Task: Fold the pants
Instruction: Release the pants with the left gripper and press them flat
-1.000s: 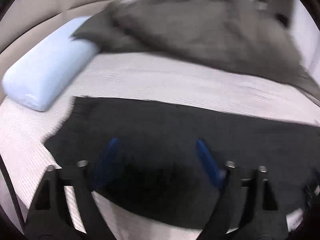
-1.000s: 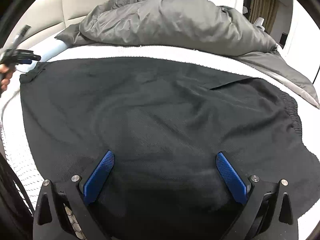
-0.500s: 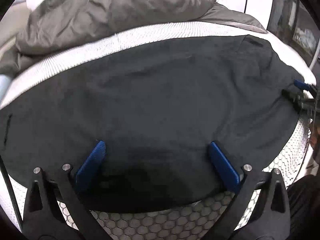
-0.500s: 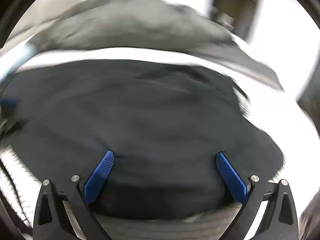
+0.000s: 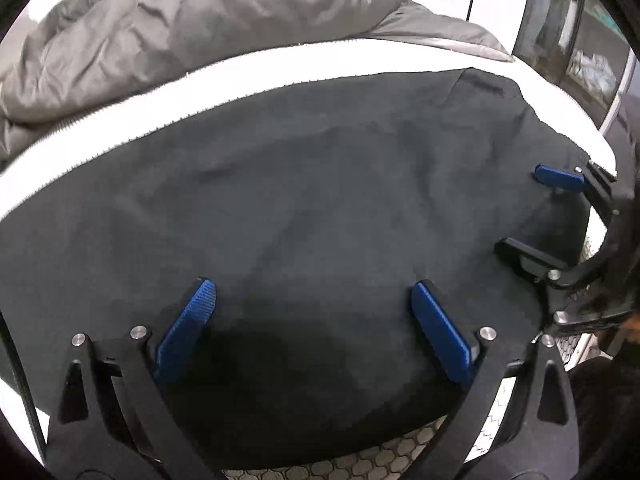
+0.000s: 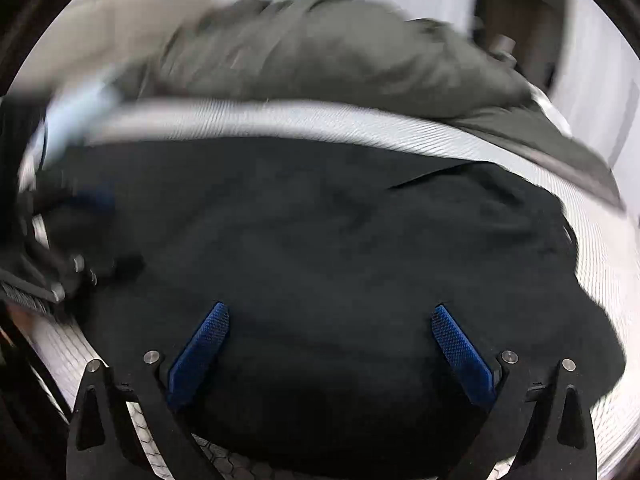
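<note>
Pants (image 5: 320, 208) spread flat on the bed (image 5: 280, 68). My left gripper (image 5: 312, 320) and right gripper (image 6: 330, 340) both wide open, holding nothing. Fabric looks soft, light (floppy) — I'd pinch hem corners.

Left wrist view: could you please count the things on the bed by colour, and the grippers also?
Black: 1, the pants
Grey: 1, the duvet
White: 1, the bed cover
Grippers with blue pads: 2, the left gripper and the right gripper, both open
Total: 5
</note>
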`<state>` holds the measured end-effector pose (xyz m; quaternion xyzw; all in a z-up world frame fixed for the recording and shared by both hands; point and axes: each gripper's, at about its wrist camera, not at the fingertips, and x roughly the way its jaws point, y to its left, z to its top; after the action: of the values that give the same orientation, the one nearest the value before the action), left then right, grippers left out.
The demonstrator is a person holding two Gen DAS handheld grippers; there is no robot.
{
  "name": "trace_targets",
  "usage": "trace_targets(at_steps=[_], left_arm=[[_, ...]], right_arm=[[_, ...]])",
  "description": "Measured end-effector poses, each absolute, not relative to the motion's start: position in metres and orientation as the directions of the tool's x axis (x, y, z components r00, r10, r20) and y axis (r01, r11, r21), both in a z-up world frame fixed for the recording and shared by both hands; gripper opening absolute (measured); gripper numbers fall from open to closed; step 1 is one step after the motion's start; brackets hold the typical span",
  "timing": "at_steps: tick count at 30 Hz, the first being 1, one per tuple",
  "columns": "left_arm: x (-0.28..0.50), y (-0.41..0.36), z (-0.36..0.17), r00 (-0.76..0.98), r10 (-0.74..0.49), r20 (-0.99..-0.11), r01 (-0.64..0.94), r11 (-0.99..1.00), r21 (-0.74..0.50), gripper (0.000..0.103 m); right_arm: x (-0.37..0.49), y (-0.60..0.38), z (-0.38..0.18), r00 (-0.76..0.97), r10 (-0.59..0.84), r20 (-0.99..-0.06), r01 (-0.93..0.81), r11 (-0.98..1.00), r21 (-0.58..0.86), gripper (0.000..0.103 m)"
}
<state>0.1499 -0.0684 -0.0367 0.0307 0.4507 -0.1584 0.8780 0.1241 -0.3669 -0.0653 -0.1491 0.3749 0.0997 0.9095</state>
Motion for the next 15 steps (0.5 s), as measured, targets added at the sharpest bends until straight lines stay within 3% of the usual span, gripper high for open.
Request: trace_targets(at_steps=[3,5,6,9,13,15], left_arm=[[0.146,-0.065,-0.04,0.55,-0.266,-0.792,0.313,0.944,-0.1,0.098],[0.147,-0.065,-0.043,0.555,-0.263,-0.789,0.315,0.944,-0.093,0.099],[0.146,-0.066,-0.043,0.56,-0.25,-0.79,0.311,0.947,-0.079,0.099],[0.148,-0.065,-0.041,0.553,-0.245,-0.797,0.304,0.949,-0.081,0.1],[0.15,-0.056,-0.024,0.557,-0.254,-0.791,0.287,0.952,-0.105,0.099],[0.151,-0.052,-0.013,0.611,-0.216,-0.761,0.285,0.957,-0.042,0.099]], right_arm=[[0.123,-0.39,-0.069,0.706,0.033,-0.707,-0.238,0.952,-0.193,0.103],[0.121,-0.433,-0.064,0.726,-0.046,-0.686,-0.101,0.98,-0.172,0.101],[0.12,-0.452,-0.063,0.723,0.016,-0.691,-0.098,0.992,-0.078,0.102],[0.117,-0.493,-0.058,0.732,-0.093,-0.675,0.117,0.993,-0.009,0.101],[0.11,-0.485,-0.038,0.778,-0.087,-0.622,0.105,0.994,-0.008,0.102],[0.117,-0.467,-0.025,0.784,-0.076,-0.616,0.059,0.997,-0.048,0.102]])
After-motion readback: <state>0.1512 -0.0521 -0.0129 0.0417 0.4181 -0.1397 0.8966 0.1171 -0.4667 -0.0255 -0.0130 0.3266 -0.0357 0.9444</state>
